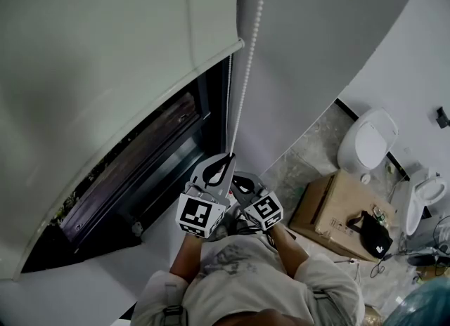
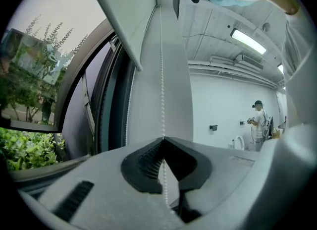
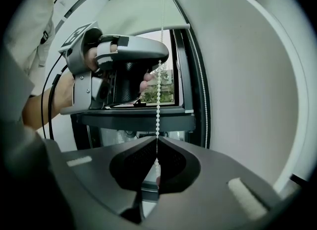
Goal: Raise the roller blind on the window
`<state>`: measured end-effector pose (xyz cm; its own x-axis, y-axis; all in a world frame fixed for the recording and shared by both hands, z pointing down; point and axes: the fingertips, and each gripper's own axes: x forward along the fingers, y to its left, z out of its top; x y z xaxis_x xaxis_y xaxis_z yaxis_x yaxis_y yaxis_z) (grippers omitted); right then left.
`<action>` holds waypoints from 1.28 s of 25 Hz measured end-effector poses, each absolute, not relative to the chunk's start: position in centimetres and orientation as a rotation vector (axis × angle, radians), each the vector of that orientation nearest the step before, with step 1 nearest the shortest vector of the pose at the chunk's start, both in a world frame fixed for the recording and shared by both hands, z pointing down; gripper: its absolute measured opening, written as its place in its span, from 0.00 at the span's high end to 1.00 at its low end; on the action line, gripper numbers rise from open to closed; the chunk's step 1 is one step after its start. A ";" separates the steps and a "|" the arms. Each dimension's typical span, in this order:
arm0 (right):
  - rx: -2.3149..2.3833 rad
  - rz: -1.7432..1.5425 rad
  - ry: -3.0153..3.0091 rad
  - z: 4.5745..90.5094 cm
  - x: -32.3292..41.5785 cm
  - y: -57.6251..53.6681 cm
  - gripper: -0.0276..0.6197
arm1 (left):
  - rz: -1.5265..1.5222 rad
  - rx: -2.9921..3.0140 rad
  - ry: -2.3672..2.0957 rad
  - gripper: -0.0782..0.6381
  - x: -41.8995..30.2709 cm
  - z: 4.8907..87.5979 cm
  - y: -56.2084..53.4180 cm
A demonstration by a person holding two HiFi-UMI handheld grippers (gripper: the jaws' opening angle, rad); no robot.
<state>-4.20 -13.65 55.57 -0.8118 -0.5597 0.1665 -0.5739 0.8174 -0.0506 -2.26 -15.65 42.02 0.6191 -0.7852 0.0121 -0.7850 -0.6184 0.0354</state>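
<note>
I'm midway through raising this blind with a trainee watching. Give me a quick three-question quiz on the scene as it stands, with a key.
1. True or false: the left gripper is shut on the bead chain.
2. What does the right gripper hold? A) a cloth B) the bead chain C) nothing
3. In the right gripper view, which gripper grips the bead chain higher up?
Key: 1 true; 2 B; 3 the left gripper, above the right one.

White-walled (image 1: 302, 57) washroom.
A toilet (image 1: 367, 142) and cardboard box (image 1: 336, 209) stand on the mottled floor (image 1: 313, 150); a ceiling strip light (image 2: 248, 41) glows.
</note>
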 end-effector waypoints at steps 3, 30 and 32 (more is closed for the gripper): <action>0.890 0.170 -2.837 56.7 -4.0 -13.3 0.94 | 0.010 2.779 -1.348 0.87 -2.4 43.1 -15.3; 0.879 0.113 -3.149 41.6 0.4 -11.8 0.84 | 0.010 2.770 -1.362 0.88 -1.8 43.7 -14.5; 0.878 0.125 -3.183 39.5 0.6 -12.2 0.84 | 0.012 2.769 -1.365 0.88 -1.8 43.8 -14.4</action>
<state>0.58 -12.19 39.54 -0.8465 -0.5146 -0.1363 -0.5023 0.8569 -0.1157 -1.77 -14.43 43.76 0.6095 -0.7922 0.0307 -0.7926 -0.6080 0.0455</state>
